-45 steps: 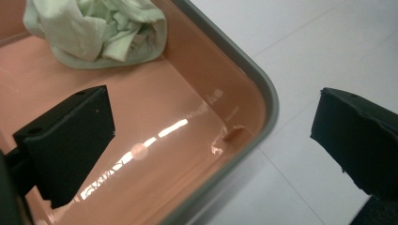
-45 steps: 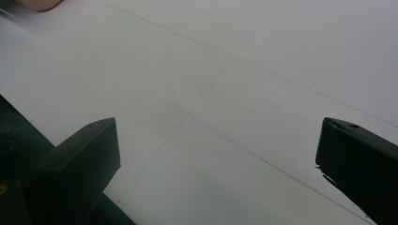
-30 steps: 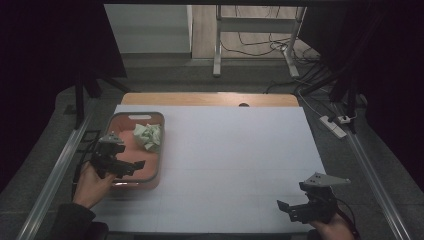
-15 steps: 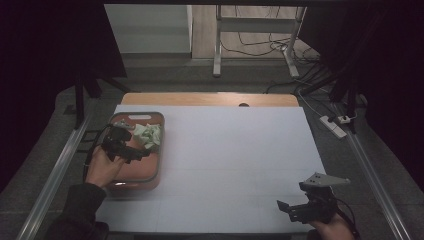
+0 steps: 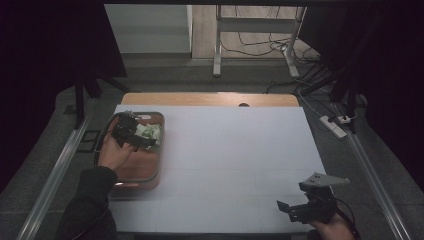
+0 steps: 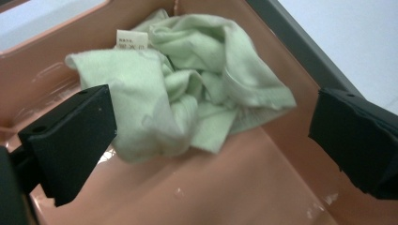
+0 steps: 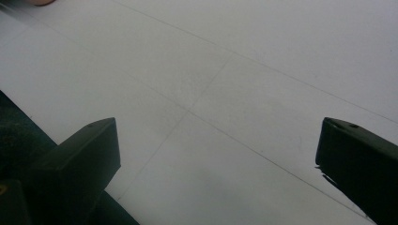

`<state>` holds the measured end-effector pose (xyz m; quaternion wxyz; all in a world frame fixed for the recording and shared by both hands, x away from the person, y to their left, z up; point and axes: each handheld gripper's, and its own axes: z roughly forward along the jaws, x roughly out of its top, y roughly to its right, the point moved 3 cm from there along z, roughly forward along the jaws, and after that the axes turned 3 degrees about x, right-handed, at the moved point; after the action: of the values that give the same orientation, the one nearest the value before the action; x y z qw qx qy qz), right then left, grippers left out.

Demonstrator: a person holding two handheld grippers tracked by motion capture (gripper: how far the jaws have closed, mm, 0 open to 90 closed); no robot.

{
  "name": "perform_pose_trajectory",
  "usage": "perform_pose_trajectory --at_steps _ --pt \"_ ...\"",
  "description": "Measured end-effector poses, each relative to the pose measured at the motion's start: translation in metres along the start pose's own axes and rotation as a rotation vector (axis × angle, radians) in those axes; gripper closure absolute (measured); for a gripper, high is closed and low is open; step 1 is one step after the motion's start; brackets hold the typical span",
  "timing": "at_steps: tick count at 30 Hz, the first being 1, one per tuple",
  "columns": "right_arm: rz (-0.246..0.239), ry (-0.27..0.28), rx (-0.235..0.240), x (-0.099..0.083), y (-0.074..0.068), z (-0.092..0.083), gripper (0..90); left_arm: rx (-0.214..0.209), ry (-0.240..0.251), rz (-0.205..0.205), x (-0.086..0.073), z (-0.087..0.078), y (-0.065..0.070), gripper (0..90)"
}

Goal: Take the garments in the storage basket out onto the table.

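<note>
**Inspector:** Report the left side.

**Operator:** My left gripper (image 5: pixel 141 141) hangs over the far end of the pink plastic tray (image 5: pixel 145 176) at the table's left; my jaws stand wide apart, holding nothing; the crumpled pale green cloth (image 6: pixel 187 93) lies between them in the tray's far corner, its white label (image 6: pixel 133 39) facing up.

**Inspector:** And the right?

**Operator:** My right gripper (image 5: pixel 292 208) sits near the white table's (image 5: pixel 240 160) near right corner, well apart from the tray; its jaws are spread, with bare tabletop between them.
</note>
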<state>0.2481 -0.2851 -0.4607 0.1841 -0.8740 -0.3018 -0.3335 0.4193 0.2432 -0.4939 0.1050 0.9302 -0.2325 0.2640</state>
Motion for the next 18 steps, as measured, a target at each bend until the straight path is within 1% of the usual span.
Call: perform_pose_trajectory --at_steps 3,4,5,6,7,8,10,15,18 --pt "-0.001 -0.002 0.000 0.000 0.000 0.000 0.0 -0.001 -0.003 -0.003 0.004 0.005 -0.001 1.2" --pt "-0.002 -0.003 0.000 0.000 0.000 0.000 0.0 0.006 -0.014 0.002 0.008 0.010 -0.001 1.2" --pt "-0.002 -0.003 0.000 0.000 0.000 0.000 0.0 0.006 -0.014 0.002 0.008 0.010 -0.001 1.0" --pt "0.000 -0.001 0.001 0.000 0.000 0.000 0.0 0.016 -0.029 -0.002 0.011 0.015 -0.002 1.0" --pt "0.000 -0.001 0.001 0.000 0.000 0.000 0.0 0.016 -0.029 -0.002 0.011 0.015 -0.002 0.8" --pt "-0.001 -0.001 0.001 0.000 0.000 0.000 0.0 0.022 -0.043 -0.007 0.013 0.021 -0.004 0.5" --pt "-0.002 -0.001 0.001 0.000 0.000 0.000 0.0 0.020 -0.060 -0.018 0.015 0.026 -0.006 0.5" --pt "-0.005 -0.006 -0.001 0.000 0.000 0.000 0.0 0.028 -0.085 -0.046 0.019 0.036 -0.013 1.3" --pt "-0.003 -0.005 0.002 0.000 0.000 0.000 0.0 0.031 -0.109 -0.050 0.019 0.043 -0.016 1.2"
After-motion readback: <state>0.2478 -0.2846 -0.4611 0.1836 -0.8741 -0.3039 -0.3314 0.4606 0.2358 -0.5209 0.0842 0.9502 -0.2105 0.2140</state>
